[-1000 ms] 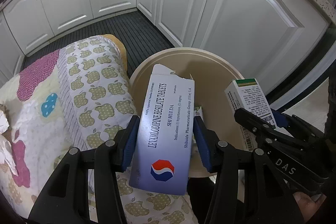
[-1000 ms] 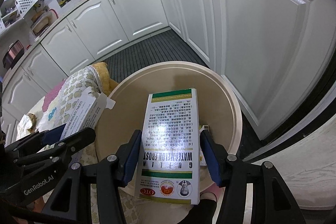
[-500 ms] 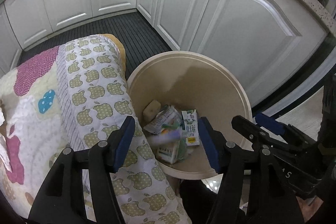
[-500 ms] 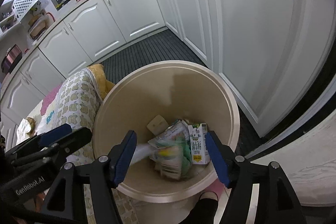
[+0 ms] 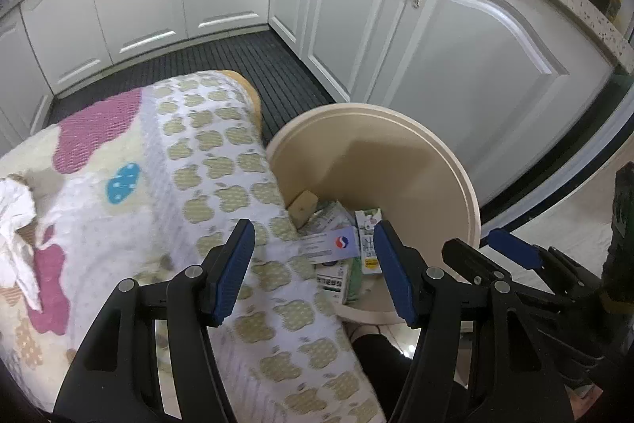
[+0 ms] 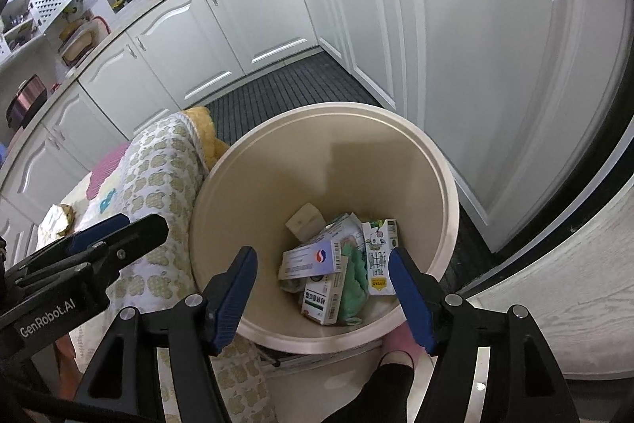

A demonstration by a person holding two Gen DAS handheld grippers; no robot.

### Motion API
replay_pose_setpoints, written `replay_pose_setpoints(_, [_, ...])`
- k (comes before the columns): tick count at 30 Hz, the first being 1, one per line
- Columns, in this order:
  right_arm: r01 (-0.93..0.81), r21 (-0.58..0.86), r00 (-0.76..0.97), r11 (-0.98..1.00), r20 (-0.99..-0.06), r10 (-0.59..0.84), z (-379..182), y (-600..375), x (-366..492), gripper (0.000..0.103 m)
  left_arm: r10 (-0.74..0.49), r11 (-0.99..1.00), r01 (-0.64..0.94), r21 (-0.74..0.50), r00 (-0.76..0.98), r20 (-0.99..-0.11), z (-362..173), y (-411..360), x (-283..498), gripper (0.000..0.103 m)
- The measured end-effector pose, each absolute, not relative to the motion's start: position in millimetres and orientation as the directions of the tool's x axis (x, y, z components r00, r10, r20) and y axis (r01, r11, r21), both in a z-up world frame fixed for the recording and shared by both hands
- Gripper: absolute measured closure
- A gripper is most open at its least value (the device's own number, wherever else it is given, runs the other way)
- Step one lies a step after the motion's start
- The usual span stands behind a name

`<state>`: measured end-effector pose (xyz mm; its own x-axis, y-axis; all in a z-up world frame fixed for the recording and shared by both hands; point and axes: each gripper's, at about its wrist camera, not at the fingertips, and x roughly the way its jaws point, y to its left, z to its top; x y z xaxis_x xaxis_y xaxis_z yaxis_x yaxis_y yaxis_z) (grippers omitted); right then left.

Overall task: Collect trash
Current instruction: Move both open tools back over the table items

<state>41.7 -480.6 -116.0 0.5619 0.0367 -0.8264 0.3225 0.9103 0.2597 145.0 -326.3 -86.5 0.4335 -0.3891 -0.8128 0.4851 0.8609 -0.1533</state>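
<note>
A round cream bin point(image 5: 455, 161) point(image 6: 436, 161) stands on the floor beside the cloth-covered table. At its bottom lie a blue-white tablet box with a red-blue logo point(image 5: 329, 244) point(image 6: 313, 258), a green-white medicine box point(image 6: 323, 294) point(image 5: 335, 278), a small milk carton point(image 6: 378, 252), a green crumpled wad point(image 6: 352, 284) and a tan scrap point(image 6: 305, 221). My left gripper point(image 5: 312, 230) hangs open over the table's edge and the bin's near rim, empty. My right gripper point(image 6: 323, 256) is open above the bin's mouth, empty too. Each gripper shows at the side of the other's view.
A quilted cloth with an apple print point(image 5: 158, 165) covers the table on the left; crumpled white tissue point(image 5: 16, 209) lies on it. White cabinets point(image 5: 475, 66) and a dark ribbed mat point(image 5: 237, 54) surround the bin. A person's foot in a black sock point(image 6: 396, 355) is below the bin.
Both grippers opened and let go of their boxes, which fell into the bin and now lie on the trash. The left gripper drew back a little toward the table.
</note>
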Motion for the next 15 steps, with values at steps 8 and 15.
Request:
replay_pose_setpoints(8, [0.288, 0.259, 0.570, 0.922, -0.820, 0.052, -104, -457, 37, 0.034, -0.362, 0.885, 0.446, -0.134, 0.479, -0.800, -75, -295, 142, 0.042])
replay_pose_setpoints(15, [0.231, 0.258, 0.579, 0.938, -0.811, 0.080, -92, -425, 38, 0.034, -0.360, 0.900, 0.408, -0.155, 0.494, -0.791, -69, -257, 137, 0.042])
